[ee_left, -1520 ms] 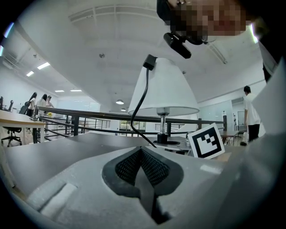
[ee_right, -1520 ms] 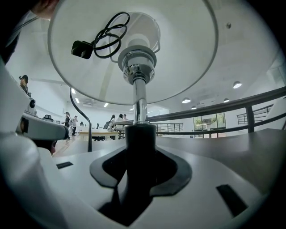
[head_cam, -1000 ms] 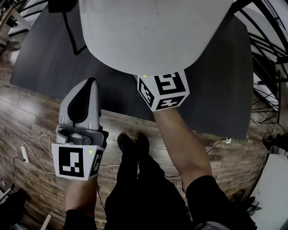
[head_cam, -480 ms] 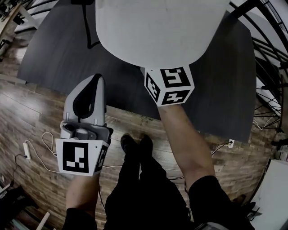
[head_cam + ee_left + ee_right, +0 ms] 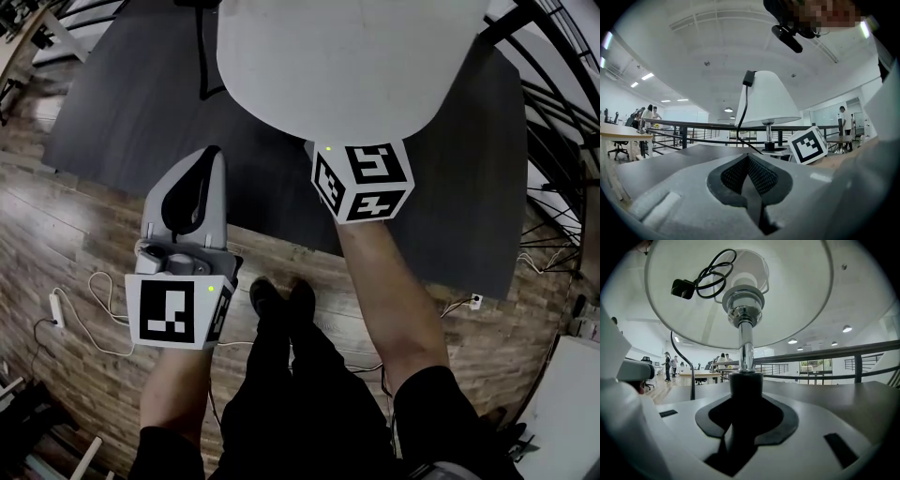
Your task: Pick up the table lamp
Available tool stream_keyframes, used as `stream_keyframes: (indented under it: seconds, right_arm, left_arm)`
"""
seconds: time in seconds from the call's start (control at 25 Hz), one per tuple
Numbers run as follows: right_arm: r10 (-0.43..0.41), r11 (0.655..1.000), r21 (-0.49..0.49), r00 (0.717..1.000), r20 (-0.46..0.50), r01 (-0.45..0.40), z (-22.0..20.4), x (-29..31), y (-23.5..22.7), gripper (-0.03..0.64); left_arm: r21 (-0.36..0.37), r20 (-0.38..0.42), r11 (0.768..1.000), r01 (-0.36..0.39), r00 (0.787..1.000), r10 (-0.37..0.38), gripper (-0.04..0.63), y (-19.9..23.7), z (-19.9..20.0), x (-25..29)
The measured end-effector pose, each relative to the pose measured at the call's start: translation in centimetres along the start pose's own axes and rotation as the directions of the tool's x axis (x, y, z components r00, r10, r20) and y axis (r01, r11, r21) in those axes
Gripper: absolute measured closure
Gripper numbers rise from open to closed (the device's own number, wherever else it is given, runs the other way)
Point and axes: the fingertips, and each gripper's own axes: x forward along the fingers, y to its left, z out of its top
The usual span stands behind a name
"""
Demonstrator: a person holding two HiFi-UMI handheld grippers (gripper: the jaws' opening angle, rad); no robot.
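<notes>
The table lamp has a wide white shade (image 5: 347,56) that fills the top of the head view and hides its foot. Seen from below in the right gripper view, a chrome stem (image 5: 745,350) runs down into a black collar (image 5: 745,385). My right gripper (image 5: 745,411) is shut on that collar. Only its marker cube (image 5: 364,180) shows under the shade's near rim. The lamp's black cord and plug (image 5: 684,288) hang looped inside the shade. My left gripper (image 5: 208,157) is shut and empty, left of the lamp and apart from it.
The lamp is over a dark table (image 5: 122,112), whose near edge runs beneath both grippers. A wooden floor with a white cable (image 5: 94,300) lies below. Black railings (image 5: 553,122) stand at the right. People and desks (image 5: 644,117) are far off.
In the head view the shade and the right gripper's cube have shifted to the right together. The left gripper has moved up and right. Both stay shut.
</notes>
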Motion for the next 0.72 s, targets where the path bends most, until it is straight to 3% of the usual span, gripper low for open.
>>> stream_keyframes:
  seconds: [0.44,0.72]
  right_arm:
    - [0.047,0.998,0.035,0.996,-0.075,-0.044,4.0,-3.9,1.9,0.482]
    - [0.071,0.997,0.02,0.992,-0.107,-0.069,8.2,-9.8,1.3,0.482]
  left_arm:
    - [-0.025,-0.034,0.999,-0.027,0.999,0.026,0.591,-1.5,5.4,-2.4]
    - [-0.005,-0.072,1.0,0.02,0.997,-0.021,0.591,-5.2,8.7,-6.2]
